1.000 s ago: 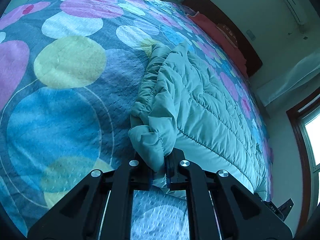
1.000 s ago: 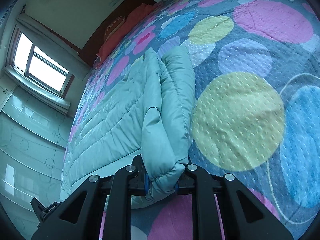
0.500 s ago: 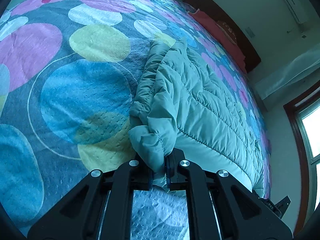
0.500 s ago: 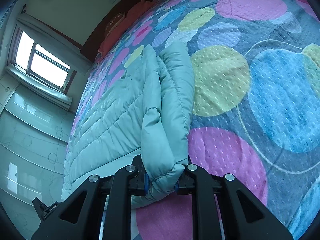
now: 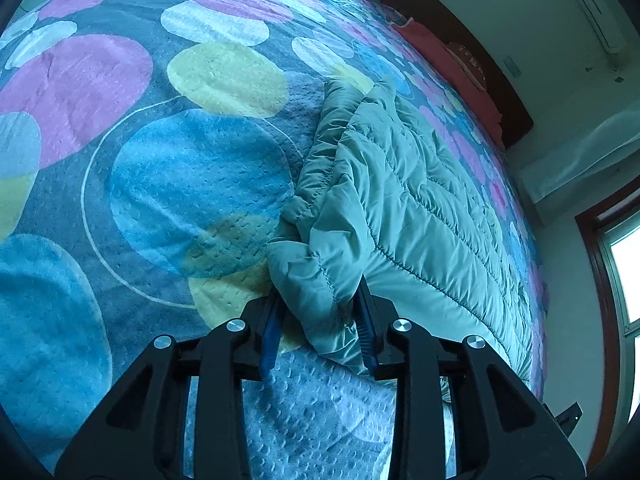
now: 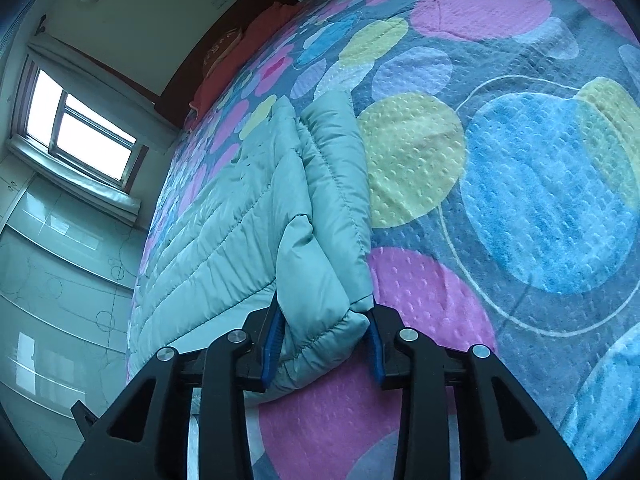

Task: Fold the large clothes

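A pale green quilted puffer jacket lies folded on a bed with a blanket of coloured circles. Its near corner sits between the spread jaws of my left gripper; the blue pads stand apart and the fabric rests loosely between them. In the right wrist view the jacket lies the same way, and its other near corner fills the gap of my right gripper, whose jaws are also spread wide around the padded edge.
Red pillows and a dark headboard lie at the bed's far end. A window and glossy wardrobe doors stand beside the bed. An air conditioner hangs on the wall.
Both grippers have opened from a tight pinch on the jacket's corners. The jacket has come down and towards me across the blanket.
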`<state>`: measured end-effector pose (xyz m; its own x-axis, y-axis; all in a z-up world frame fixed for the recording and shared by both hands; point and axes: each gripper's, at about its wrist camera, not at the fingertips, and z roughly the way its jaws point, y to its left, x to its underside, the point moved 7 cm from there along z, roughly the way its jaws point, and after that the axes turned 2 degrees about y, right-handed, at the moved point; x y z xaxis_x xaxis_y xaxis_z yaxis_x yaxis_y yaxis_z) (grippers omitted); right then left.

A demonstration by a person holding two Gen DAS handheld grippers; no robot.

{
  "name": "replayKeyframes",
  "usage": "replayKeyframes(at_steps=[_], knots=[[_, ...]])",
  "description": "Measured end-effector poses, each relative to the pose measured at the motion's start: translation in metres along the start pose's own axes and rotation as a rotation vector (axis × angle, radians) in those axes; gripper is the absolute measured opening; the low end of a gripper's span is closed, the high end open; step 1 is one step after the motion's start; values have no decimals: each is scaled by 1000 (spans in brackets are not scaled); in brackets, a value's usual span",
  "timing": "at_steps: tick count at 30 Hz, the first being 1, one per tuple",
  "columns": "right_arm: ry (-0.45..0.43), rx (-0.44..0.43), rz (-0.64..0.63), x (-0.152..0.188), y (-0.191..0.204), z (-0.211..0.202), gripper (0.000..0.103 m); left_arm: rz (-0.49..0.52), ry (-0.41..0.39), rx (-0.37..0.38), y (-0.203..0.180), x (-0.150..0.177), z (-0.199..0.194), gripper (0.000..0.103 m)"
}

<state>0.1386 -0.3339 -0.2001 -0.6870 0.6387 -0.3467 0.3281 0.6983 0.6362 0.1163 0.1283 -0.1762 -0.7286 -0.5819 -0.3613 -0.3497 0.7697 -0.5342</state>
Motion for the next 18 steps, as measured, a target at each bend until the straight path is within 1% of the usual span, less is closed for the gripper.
replayKeyframes(at_steps=[1,4,9,14,17,18], knots=[[-6,10,-6,0,-2,-4,40,1,-2,-5,1,-1,-2,36],[-26,32,-21,0,-8,-16,42,4,-6,-15,7,-2,-8,40],[-49,65,-21,1,-19,-38,42,5,-6,-26,12,-1,-22,42],[-71,129,-66,7,-21,-58,41,56,-36,-57,10,0,-36,41],[-79,157,-107,12,-16,-67,37,80,-47,-74,9,1,-42,41],[-79,159,-121,14,-13,-69,32,88,-51,-82,9,2,-43,42]])
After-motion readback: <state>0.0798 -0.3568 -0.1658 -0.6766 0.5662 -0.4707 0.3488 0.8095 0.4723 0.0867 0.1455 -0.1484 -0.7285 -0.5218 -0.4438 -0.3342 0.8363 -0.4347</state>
